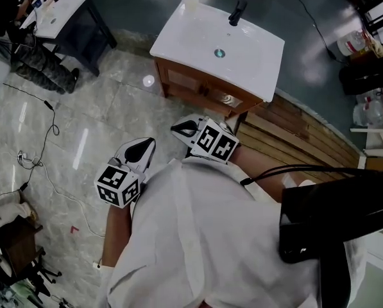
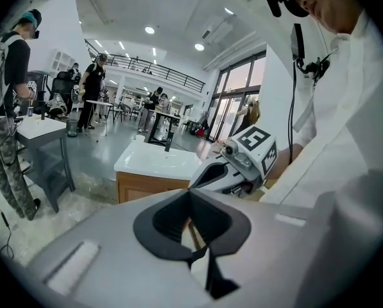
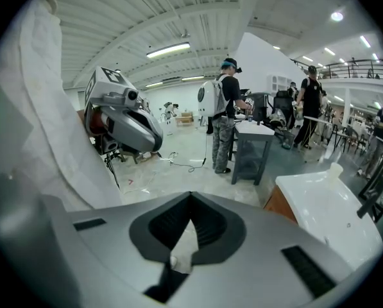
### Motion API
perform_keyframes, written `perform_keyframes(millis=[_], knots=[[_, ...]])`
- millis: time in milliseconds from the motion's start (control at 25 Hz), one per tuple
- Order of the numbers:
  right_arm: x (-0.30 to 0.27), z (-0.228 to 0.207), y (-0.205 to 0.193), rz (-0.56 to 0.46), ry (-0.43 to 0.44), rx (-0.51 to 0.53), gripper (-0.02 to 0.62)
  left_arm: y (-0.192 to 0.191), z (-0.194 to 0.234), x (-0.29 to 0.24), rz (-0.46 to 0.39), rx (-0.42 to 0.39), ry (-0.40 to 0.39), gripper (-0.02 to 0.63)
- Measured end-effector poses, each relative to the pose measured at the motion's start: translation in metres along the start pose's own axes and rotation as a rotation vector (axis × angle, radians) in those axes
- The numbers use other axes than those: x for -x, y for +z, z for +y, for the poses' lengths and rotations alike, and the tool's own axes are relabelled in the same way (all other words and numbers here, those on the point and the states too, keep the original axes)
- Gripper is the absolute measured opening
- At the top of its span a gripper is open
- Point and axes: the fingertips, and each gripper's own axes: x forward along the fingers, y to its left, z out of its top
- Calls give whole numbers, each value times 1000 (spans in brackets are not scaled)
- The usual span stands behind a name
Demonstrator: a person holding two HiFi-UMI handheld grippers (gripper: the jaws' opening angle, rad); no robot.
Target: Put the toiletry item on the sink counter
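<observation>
The white sink counter (image 1: 178, 37) on a wooden cabinet stands ahead of me, with a black faucet (image 1: 236, 11) at its back. A small pale item (image 1: 190, 2) rests on its far left corner; it also shows in the right gripper view as a small pale item (image 3: 333, 169). My left gripper (image 1: 149, 144) and right gripper (image 1: 177, 128) are held close to my chest, well short of the counter. Both are shut with nothing between the jaws: left gripper (image 2: 190, 192), right gripper (image 3: 190, 196). No toiletry item is held.
A grey side table (image 1: 63, 15) with a person beside it stands far left. Cables (image 1: 47, 133) trail over the marble floor. Wooden planks (image 1: 294, 133) run right of the cabinet. A black bag (image 1: 335, 217) hangs at my right side. Water jugs (image 1: 371, 111) stand far right.
</observation>
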Motion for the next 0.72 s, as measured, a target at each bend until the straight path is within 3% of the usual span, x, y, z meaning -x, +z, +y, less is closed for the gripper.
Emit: perform_keyframes(millis=[720], knots=[[13, -3, -15, 10, -5, -13, 5, 1, -15, -15, 3, 6, -22, 6]])
